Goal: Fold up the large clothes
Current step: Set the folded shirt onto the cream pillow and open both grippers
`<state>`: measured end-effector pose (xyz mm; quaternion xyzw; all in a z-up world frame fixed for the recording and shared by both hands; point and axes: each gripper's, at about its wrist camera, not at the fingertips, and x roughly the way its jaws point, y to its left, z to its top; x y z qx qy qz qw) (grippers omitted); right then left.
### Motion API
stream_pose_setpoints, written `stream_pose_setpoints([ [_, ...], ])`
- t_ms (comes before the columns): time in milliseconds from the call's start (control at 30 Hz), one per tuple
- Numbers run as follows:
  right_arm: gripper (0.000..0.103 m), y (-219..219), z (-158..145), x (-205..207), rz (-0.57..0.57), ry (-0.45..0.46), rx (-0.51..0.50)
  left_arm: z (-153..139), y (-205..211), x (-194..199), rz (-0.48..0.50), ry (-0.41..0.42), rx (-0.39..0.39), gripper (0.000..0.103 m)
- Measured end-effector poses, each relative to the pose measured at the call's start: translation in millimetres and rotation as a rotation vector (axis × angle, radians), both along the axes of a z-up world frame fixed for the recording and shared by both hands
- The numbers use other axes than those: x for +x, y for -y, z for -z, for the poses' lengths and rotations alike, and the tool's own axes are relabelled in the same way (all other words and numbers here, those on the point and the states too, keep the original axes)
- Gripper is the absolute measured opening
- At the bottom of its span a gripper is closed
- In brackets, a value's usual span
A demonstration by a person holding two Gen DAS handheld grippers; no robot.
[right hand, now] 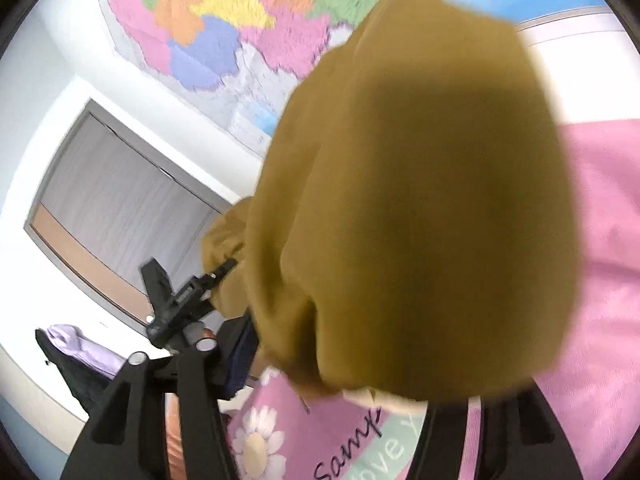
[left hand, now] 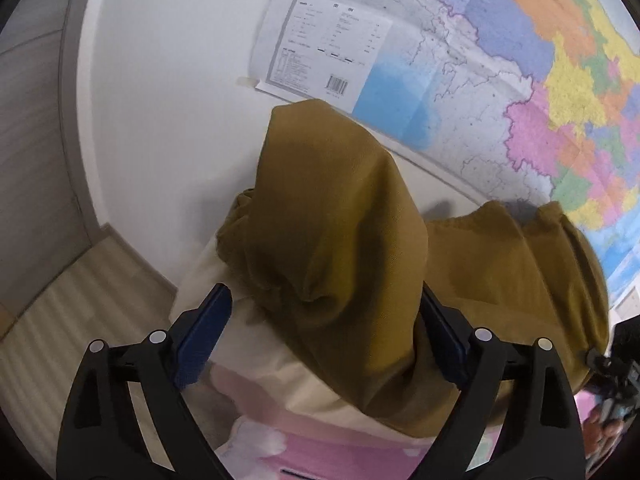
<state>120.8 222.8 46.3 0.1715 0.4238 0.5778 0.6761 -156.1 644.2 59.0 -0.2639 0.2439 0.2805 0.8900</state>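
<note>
A mustard-brown garment [left hand: 336, 216] lies in a heap on a cream cushion [left hand: 280, 364]. My left gripper [left hand: 324, 336] stands wide open around its near end. The left blue pad [left hand: 204, 332] is clear of the cloth, and the fabric drapes over the right pad [left hand: 444, 344]. In the right wrist view the same garment [right hand: 420, 208] fills most of the picture, blurred. It hangs over my right gripper [right hand: 360, 356]. Only that gripper's left finger [right hand: 240, 356] shows, beside the cloth's edge; the other finger is hidden under the fabric.
A pink bed sheet [right hand: 600, 280] with a flower print and lettering spreads below. A coloured map [left hand: 520, 60] hangs on the white wall behind. A purple garment [right hand: 80, 344] lies over a dark chair at left. Wooden floor [left hand: 60, 312] shows beside the bed.
</note>
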Motion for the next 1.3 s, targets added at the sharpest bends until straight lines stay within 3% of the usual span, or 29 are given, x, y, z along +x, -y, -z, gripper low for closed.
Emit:
stream_pose_setpoints([
  [133, 0.026, 3, 3, -15, 0.020, 0.034, -0.033, 5, 6, 3, -0.049, -0.074, 0.008, 0.098],
  [233, 0.026, -2, 14, -12, 0.025, -0.011, -0.040, 8, 11, 8, -0.078, -0.137, 0.046, 0.099],
  [333, 0.032, 2, 15, -17, 0.023, -0.045, -0.055, 5, 21, 5, -0.115, -0.170, 0.088, 0.099],
  [467, 0.046, 7, -15, -31, 0.031, 0.091, -0.111, -11, 42, -9, -0.172, -0.165, 0.181, 0.098],
  [600, 0.048, 11, -33, -54, 0.026, 0.244, -0.187, -27, 66, -28, -0.188, -0.098, 0.235, 0.098],
  [733, 0.048, 23, -51, -81, 0.006, 0.406, -0.206, -41, 96, -41, -0.141, -0.020, 0.300, 0.098],
  [833, 0.050, 36, -63, -91, 0.053, 0.520, -0.189, -44, 105, -32, -0.071, 0.005, 0.284, 0.098],
  [933, 0.052, 26, -69, -83, 0.074, 0.533, -0.181, -38, 113, -17, -0.051, -0.032, 0.305, 0.098],
  [1067, 0.057, 3, -63, -76, 0.103, 0.541, -0.217, -25, 112, 2, -0.029, -0.055, 0.265, 0.098],
  [1300, 0.073, -17, -44, -75, 0.121, 0.545, -0.258, -9, 114, 15, -0.061, -0.125, 0.259, 0.098],
])
